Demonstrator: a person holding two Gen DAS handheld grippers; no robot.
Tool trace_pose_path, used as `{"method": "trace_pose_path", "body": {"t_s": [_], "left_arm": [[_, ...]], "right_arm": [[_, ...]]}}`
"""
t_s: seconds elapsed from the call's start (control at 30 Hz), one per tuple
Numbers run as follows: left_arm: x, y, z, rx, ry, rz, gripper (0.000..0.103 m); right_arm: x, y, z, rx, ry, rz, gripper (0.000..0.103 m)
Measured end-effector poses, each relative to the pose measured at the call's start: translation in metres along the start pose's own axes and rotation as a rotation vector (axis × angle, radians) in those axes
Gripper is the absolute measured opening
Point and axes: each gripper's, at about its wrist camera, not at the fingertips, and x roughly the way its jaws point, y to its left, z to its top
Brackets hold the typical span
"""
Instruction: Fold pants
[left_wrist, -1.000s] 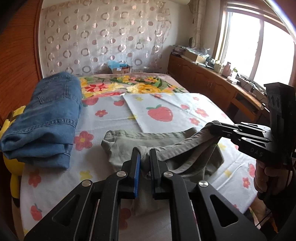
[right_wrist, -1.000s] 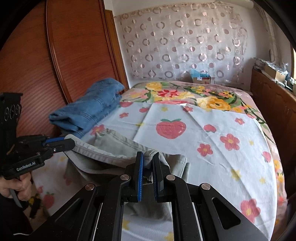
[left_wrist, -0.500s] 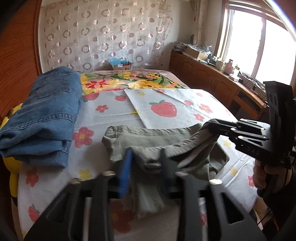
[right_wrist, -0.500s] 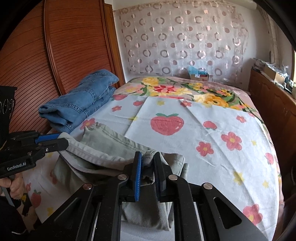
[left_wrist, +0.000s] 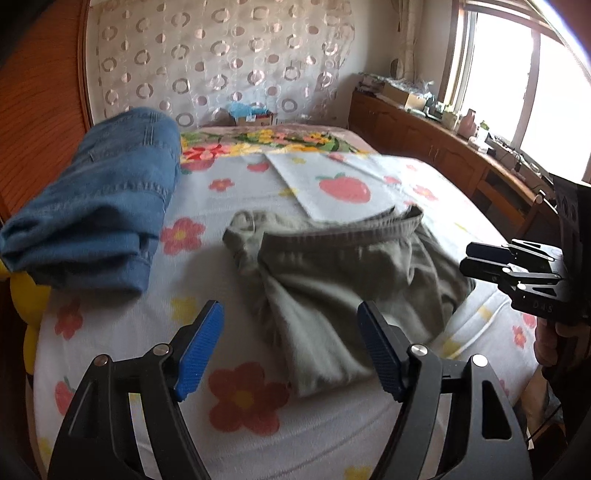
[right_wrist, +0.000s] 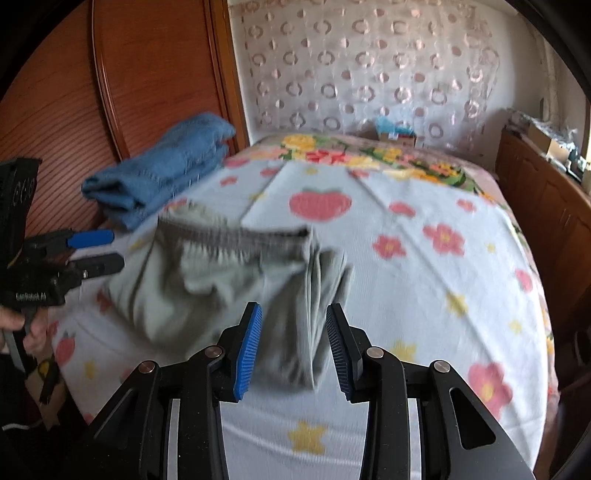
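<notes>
In the left wrist view, folded jeans (left_wrist: 99, 206) lie at 9 o'clock on the flowered bed (left_wrist: 122, 332). The green pants (left_wrist: 343, 273) sit in a loose heap at centre, waistband toward 12 o'clock, a leg trailing toward 6. The left gripper (left_wrist: 290, 347), at 6 o'clock, has just been opening; its jaws stand wide apart, released, with only the pants' near edge lying on the bed between them and neither pad touching cloth. The right gripper (left_wrist: 469, 258) enters at 3 o'clock, just beside the pants, gripping nothing.

In the right wrist view, the left gripper (right_wrist: 107, 251) shows at 9 o'clock with jeans (right_wrist: 162, 170) beyond at 10. The blurred pants (right_wrist: 229, 280) fill the centre. The right gripper (right_wrist: 291, 343), at 6 o'clock, has just been opening; a fold of the pants lies between its parted pads (right_wrist: 248, 350), unpinched.
</notes>
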Motion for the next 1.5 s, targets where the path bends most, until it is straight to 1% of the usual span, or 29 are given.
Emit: {"method": "trace_pose_path", "body": {"t_s": [0.1,0.17,0.27,0.3,0.33,0.37,0.4,0.43,0.5,0.67,0.73,0.8,0.93,1.17,1.37,1.43,1.5], "left_arm": [[0.004,-0.001,-0.007,0.011,0.019,0.005,0.076],[0.006,-0.003,-0.012,0.019,0.026,-0.01,0.076],[0.007,-0.005,-0.015,0.035,0.035,-0.025,0.071],[0.007,-0.005,-0.016,0.034,0.037,-0.029,0.066],[0.007,-0.005,-0.017,0.03,0.036,-0.035,0.06],[0.006,-0.005,-0.017,0.022,0.031,-0.038,0.057],[0.006,-0.005,-0.017,0.016,0.028,-0.037,0.052],[0.007,-0.005,-0.017,0.014,0.029,-0.039,0.047],[0.009,-0.007,-0.017,0.018,0.039,-0.048,0.042],[0.013,-0.007,-0.02,0.017,0.054,-0.05,0.03],[0.012,-0.006,-0.02,0.011,0.047,-0.058,0.018],[0.008,-0.007,-0.019,0.013,0.035,-0.058,0.013],[-0.006,-0.01,-0.02,0.015,0.013,-0.069,0.012],[-0.037,-0.017,-0.039,0.023,-0.006,-0.097,0.012],[-0.042,-0.017,-0.054,0.021,0.018,-0.093,0.012],[-0.04,-0.016,-0.057,0.02,0.026,-0.088,0.012],[-0.035,-0.016,-0.058,0.014,0.038,-0.085,0.013]], "right_arm": [[0.004,-0.006,-0.006,0.02,0.03,0.006,0.038],[0.005,-0.008,-0.006,0.029,0.045,0.006,0.038],[0.007,-0.012,-0.005,0.033,0.058,0.006,0.038],[0.008,-0.012,-0.004,0.032,0.059,0.007,0.038],[0.008,-0.011,-0.003,0.031,0.062,0.008,0.035],[0.008,-0.01,-0.003,0.028,0.063,0.01,0.031],[0.009,-0.009,-0.003,0.024,0.063,0.011,0.022],[0.01,-0.007,-0.002,0.02,0.062,0.016,0.011],[0.009,-0.008,-0.001,0.026,0.044,0.025,0.005],[-0.002,-0.013,-0.007,0.043,-0.008,0.017,0.004],[-0.003,-0.012,-0.01,0.041,-0.009,0.014,0.004],[-0.004,-0.012,-0.013,0.043,-0.008,0.014,0.004],[-0.011,-0.01,-0.014,0.047,-0.013,0.022,0.004],[-0.033,-0.003,-0.028,0.029,-0.003,0.049,0.004],[-0.047,0.003,-0.044,0.024,0.015,0.081,0.004],[-0.047,0.005,-0.047,0.021,0.022,0.084,0.004],[-0.041,0.007,-0.044,0.02,0.04,0.069,0.004]]}}
